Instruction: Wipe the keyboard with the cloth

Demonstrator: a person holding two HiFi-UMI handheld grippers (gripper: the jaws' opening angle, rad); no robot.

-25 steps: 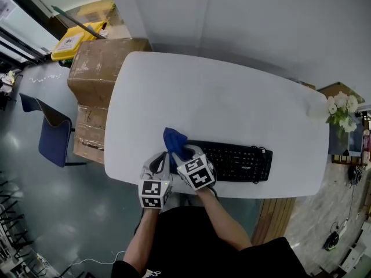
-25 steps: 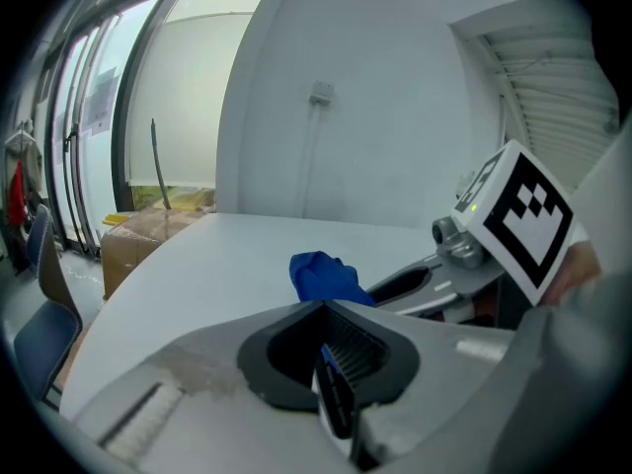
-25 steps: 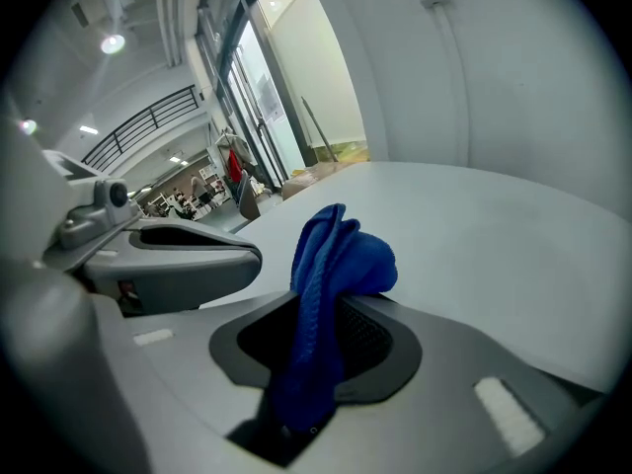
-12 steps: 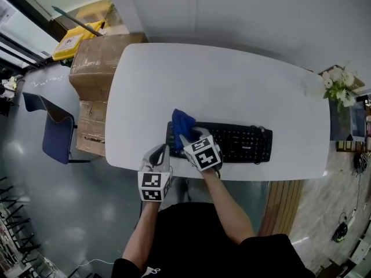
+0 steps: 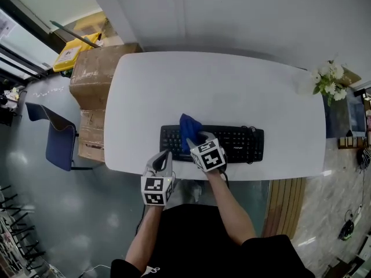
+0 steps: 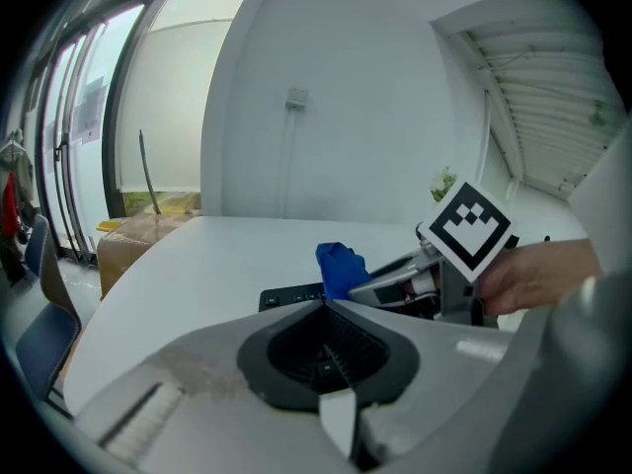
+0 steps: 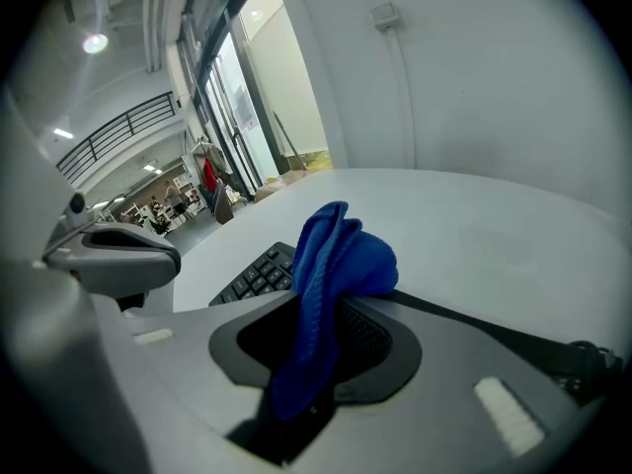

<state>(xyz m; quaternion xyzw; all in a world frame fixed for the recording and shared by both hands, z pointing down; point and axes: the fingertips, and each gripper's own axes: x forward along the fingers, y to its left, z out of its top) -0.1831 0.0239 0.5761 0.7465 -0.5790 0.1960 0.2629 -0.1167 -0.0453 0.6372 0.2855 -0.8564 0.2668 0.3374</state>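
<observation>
- The right hand-held gripper (image 7: pixel 314 368) is shut tight on a blue cloth (image 7: pixel 334 261).
- The cloth sticks up and out past its tips in a soft bunch.
- Under and just ahead of this hand-held gripper lies a black keyboard (image 5: pixel 235 144). The cloth rests on the keyboard's left part.
- The keyboard sits on a white counter (image 5: pixel 174 91), close to the person's edge.
- There is a small white mark on the keyboard's right part, but it is too tiny to read.
- The left hand-held gripper (image 6: pixel 331 358) has its jaws closed together and holds nothing.
- It is just to the left of the right one, by the counter's near edge and near the keyboard's left end.
- Each hand-held gripper has a cube with black and white squares on it, with no words.
- Far ahead and to the left is a brown cardboard box (image 5: pixel 95 68). A yellow thing (image 5: pixel 69 54) beside it has a label I cannot read.
- Far to the right are white flowers (image 5: pixel 327 83).
</observation>
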